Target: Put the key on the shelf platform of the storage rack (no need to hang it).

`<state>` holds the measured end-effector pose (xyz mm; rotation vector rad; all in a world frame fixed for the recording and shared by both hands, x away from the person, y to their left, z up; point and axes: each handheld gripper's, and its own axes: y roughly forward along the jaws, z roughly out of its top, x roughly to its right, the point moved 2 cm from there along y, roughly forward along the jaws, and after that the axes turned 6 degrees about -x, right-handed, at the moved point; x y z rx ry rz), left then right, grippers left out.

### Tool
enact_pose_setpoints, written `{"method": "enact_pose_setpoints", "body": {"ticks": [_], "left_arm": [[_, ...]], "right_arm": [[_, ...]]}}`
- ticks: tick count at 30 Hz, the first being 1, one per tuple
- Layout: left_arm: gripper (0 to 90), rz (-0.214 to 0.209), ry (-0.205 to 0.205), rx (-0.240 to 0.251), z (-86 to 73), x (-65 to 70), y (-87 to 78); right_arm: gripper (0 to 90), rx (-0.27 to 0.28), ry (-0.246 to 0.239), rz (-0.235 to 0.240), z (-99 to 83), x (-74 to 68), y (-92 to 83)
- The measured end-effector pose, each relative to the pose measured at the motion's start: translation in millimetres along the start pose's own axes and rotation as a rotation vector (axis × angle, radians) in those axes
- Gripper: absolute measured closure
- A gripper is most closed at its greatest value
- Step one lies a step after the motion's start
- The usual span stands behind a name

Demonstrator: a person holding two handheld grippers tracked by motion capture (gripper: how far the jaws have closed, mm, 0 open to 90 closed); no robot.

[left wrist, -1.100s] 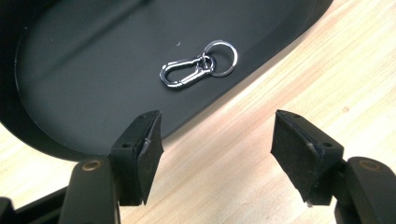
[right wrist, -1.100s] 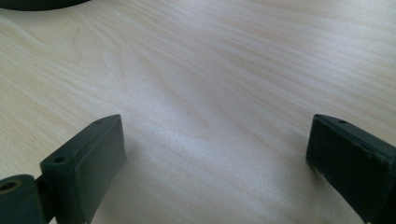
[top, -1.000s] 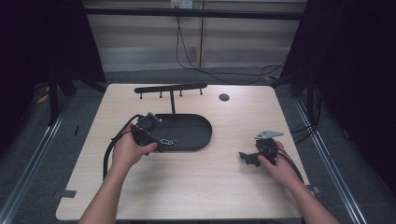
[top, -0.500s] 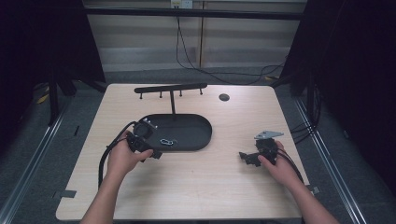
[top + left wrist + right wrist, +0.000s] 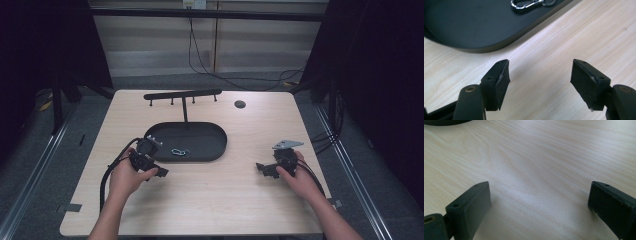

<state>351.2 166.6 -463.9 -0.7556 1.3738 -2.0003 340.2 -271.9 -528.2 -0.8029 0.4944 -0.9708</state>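
A silver carabiner keyring (image 5: 179, 152) (image 5: 526, 3) lies in the black oval tray (image 5: 205, 137) (image 5: 469, 27) at the table's middle. A T-shaped black hook rack (image 5: 182, 95) rises from the tray's far side. My left gripper (image 5: 161, 172) (image 5: 540, 72) hovers low over bare wood just in front of the tray's left end. It is open, with nothing between its pads. My right gripper (image 5: 261, 168) (image 5: 539, 197) rests near the table's right front, open wide over bare wood, pointing left.
A small dark round disc (image 5: 240, 104) sits at the table's back right. Cables trail from both grippers toward the person. The tray's edge (image 5: 444, 122) shows at the top left of the right gripper view. Dark floor and rails surround the wooden table (image 5: 225, 200).
My left gripper has pulled back from over the tray's left end toward the person and sunk lower, and it is now off the tray. The right gripper has stayed put.
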Motion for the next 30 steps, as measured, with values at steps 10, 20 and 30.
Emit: {"method": "enact_pose_setpoints", "body": {"ticks": [10,20,30], "left_arm": [[30.6,-0.004,-0.018,0.005,-14.1,-5.1,8.6],[30.2,0.019,-0.001,-0.001,-25.4,-5.5,13.7],[29.4,0.029,0.013,0.003,-32.8,-5.8,15.7]], "right_arm": [[4.1,0.0,0.0,0.0,0.0,0.0,0.0],[4.1,0.0,0.003,-0.002,-0.2,-0.3,-0.2],[4.1,-0.001,0.006,-0.003,-0.3,-0.5,-0.4]]}}
